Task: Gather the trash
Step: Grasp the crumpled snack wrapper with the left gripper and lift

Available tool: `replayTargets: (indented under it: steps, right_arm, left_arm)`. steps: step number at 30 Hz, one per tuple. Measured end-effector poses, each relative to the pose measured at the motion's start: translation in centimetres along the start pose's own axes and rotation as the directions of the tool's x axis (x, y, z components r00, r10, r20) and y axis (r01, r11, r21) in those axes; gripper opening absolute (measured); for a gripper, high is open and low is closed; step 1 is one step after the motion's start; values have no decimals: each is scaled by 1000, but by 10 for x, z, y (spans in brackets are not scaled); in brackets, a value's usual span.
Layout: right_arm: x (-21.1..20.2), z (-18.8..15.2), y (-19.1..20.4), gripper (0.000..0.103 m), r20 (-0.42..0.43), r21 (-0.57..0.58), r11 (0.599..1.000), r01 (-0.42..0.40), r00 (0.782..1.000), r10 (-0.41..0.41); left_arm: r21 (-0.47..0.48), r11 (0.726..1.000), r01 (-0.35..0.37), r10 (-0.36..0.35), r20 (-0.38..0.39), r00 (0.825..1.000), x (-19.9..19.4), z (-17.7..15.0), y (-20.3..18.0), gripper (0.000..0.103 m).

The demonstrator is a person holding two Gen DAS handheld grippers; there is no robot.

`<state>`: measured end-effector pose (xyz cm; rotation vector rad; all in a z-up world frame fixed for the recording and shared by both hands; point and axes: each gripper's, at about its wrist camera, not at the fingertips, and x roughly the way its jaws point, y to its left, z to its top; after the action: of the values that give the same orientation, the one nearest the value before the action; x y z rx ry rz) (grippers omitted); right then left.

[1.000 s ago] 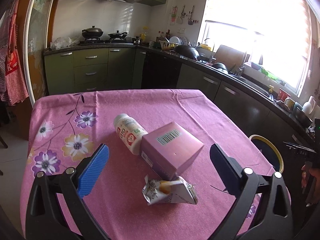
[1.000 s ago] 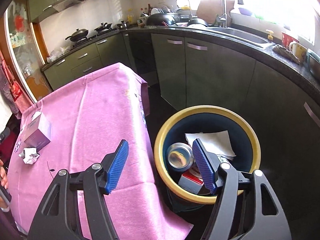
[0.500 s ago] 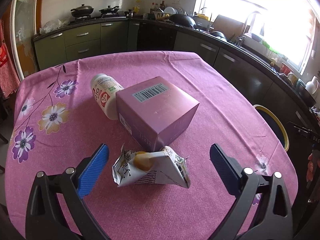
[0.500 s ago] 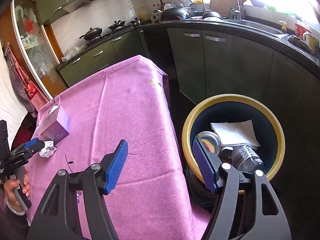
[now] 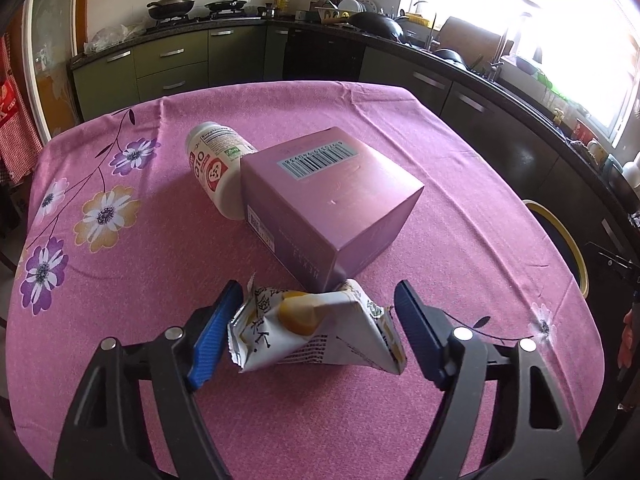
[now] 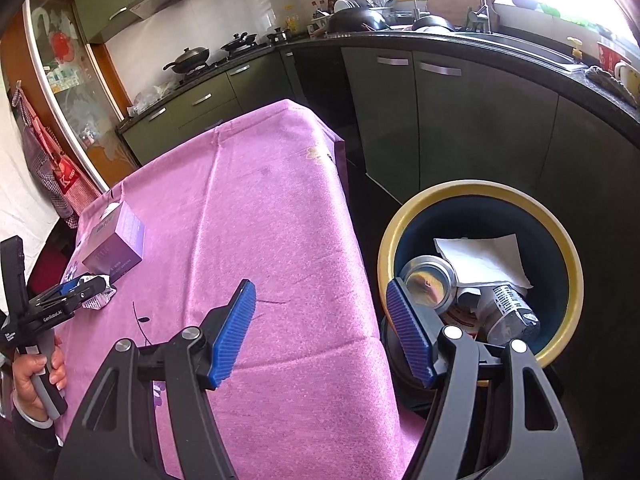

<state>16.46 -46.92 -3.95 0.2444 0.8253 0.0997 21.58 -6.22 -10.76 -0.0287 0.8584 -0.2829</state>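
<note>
In the bin (image 6: 562,236), can (image 6: 427,282), paper (image 6: 484,258)

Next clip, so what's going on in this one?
A person is clearing trash off a table covered in a pink cloth. The left claw is closing around a crumpled carton, which lies between its pads, just in front of a purple box and a white bottle lying on its side. The right claw hangs open and empty between the table edge and the yellow-rimmed bin, which already holds a can and paper.
</note>
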Motion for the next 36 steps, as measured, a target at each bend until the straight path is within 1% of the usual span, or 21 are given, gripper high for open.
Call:
replayTargets:
  steps: [9,16,21,23,28,30,32,35,36]
  right_arm:
    - [2,0,0,68,-10,-4,1000,-2,1000,2]
    - [3,-2,1,68,-14,-5,1000,-10,1000,10]
    - [4,-3,2,68,-18,-8,1000,-16,1000,16]
    - [4,-3,3,68,-18,-8,1000,-17,1000,17]
    - [3,-3,5,68,-18,-11,1000,-23,1000,23]
    - [3,-3,6,68,-21,-14,999,-29,999,29]
    - [3,-3,8,68,-23,-18,999,-32,999,31]
    - [1,-4,10,68,-22,-22,999,-35,999,34]
    - [0,-4,10,68,-21,-23,999,-35,999,34]
  left_arm:
    - [19,1000,-13,13,-3,1000,-5,-2,-3,72]
    - [15,1000,-10,10,-9,1000,-14,-5,1,66]
    - [26,1000,-10,11,-11,1000,-26,-11,0,63]
    - [31,1000,-5,5,-9,1000,-33,-13,-1,60]
    - [50,999,-15,15,3,1000,-50,-16,-2,60]
    - [46,999,-10,10,-8,1000,-50,-16,-1,61]
    - [28,1000,-5,6,-19,1000,-48,-15,1,72]
    - [20,1000,-9,10,-34,999,-41,-13,3,83]
    - [19,1000,-15,16,-33,999,-38,-13,3,84]
